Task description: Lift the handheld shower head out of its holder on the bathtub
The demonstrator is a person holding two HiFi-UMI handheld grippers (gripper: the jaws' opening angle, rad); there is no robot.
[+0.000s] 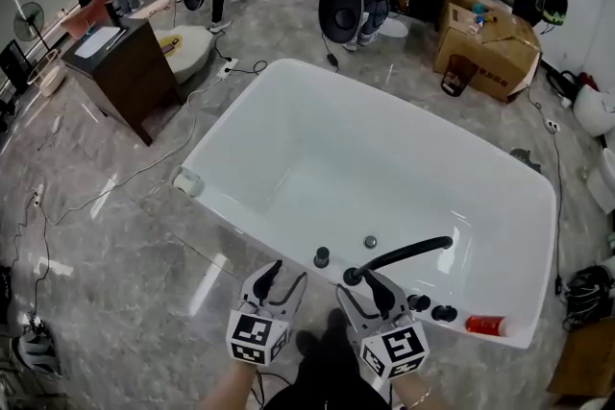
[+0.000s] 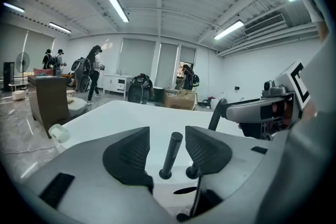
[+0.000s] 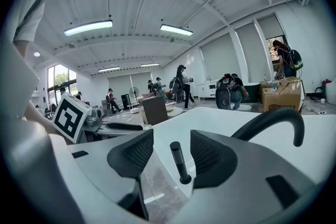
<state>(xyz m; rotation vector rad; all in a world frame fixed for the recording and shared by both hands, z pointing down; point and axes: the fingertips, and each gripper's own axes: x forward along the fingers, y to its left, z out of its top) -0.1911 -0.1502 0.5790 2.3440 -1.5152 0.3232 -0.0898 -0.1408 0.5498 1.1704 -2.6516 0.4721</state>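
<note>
The handheld shower head [image 1: 321, 256] is a slim black stick standing in its holder on the near rim of the white bathtub [image 1: 240, 125]. It shows ahead between the jaws in the left gripper view [image 2: 171, 155] and in the right gripper view [image 3: 178, 161]; neither gripper touches it. My left gripper [image 1: 283, 281] hovers just short of it, a little to its left, open and empty [image 2: 167, 147]. My right gripper [image 1: 370, 289] is beside the base of the black curved spout [image 1: 404, 254], also open and empty [image 3: 170, 152].
Two black knobs [image 1: 430, 307] and an orange bottle [image 1: 485, 325] sit on the rim to the right. A dark wooden cabinet [image 1: 120, 72] stands left of the tub and a cardboard box [image 1: 485, 48] behind it. Cables cross the marble floor. Several people work at the back.
</note>
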